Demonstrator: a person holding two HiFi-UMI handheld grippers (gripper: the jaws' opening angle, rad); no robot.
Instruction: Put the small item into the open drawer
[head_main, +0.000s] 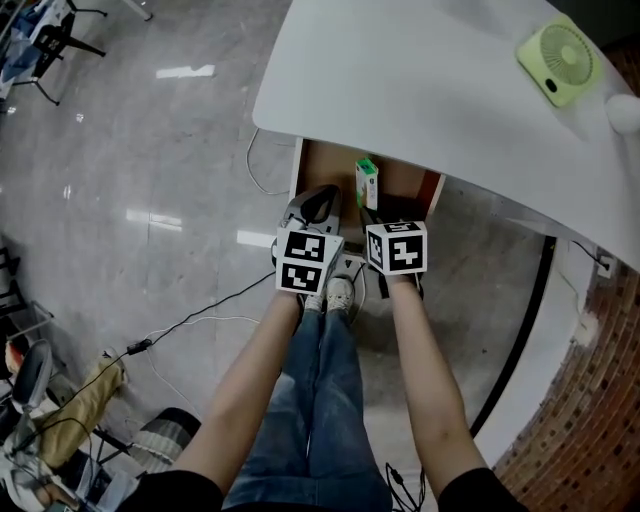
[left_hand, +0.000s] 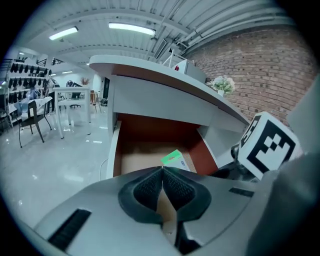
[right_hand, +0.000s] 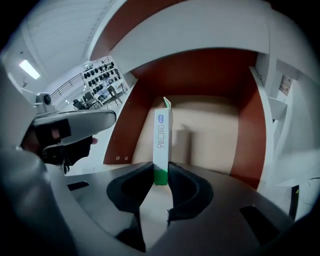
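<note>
While the right gripper (right_hand: 160, 172) pinches the carton (right_hand: 161, 135) at its green end, it juts ahead over the drawer (right_hand: 252, 135); left gripper (left_hand: 163, 175) closed, empty.

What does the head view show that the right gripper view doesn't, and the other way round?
Only the head view: the green fan lying on the white desk top, and the person's jeans below. Only the right gripper view: the right gripper clamped on the green end of the small box, and the blue print on the box's side. Both: that box held at the open drawer.
</note>
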